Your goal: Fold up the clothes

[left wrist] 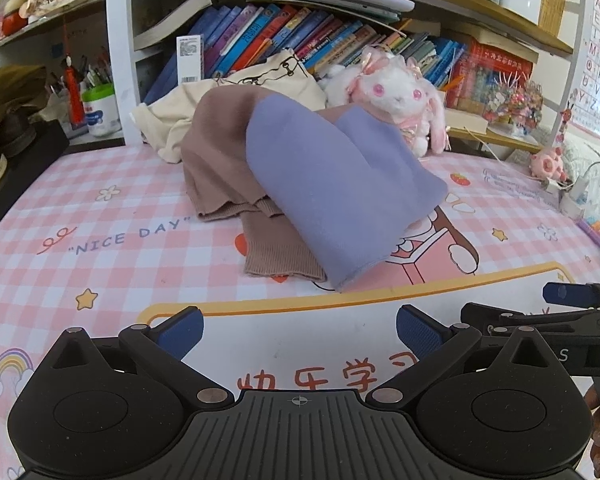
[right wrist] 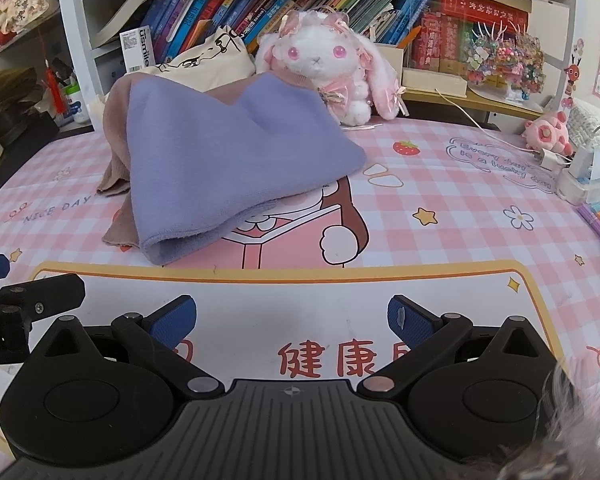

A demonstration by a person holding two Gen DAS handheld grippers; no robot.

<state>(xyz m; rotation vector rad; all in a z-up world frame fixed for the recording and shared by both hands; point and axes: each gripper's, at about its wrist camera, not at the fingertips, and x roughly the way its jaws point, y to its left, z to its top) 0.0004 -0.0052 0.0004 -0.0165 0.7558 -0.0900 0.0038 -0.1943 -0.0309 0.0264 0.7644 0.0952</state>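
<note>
A lavender garment point(left wrist: 332, 184) lies draped over a brown knit garment point(left wrist: 220, 160) in a heap at the back middle of the pink checked desk mat point(left wrist: 100, 240). A cream printed cloth point(left wrist: 260, 80) lies behind them. The same heap shows in the right wrist view: lavender point(right wrist: 220, 168), brown point(right wrist: 116, 128), cream point(right wrist: 208, 56). My left gripper point(left wrist: 300, 330) is open and empty, low over the mat in front of the heap. My right gripper point(right wrist: 292, 318) is open and empty, beside the left one. Each gripper shows at the edge of the other's view.
A white and pink plush rabbit point(right wrist: 324, 64) sits behind the clothes against a bookshelf point(left wrist: 300, 32). A small pink toy point(right wrist: 548, 132), chargers and pens point(right wrist: 596, 216) lie at the right edge. A dark bag point(left wrist: 8, 92) sits at the left.
</note>
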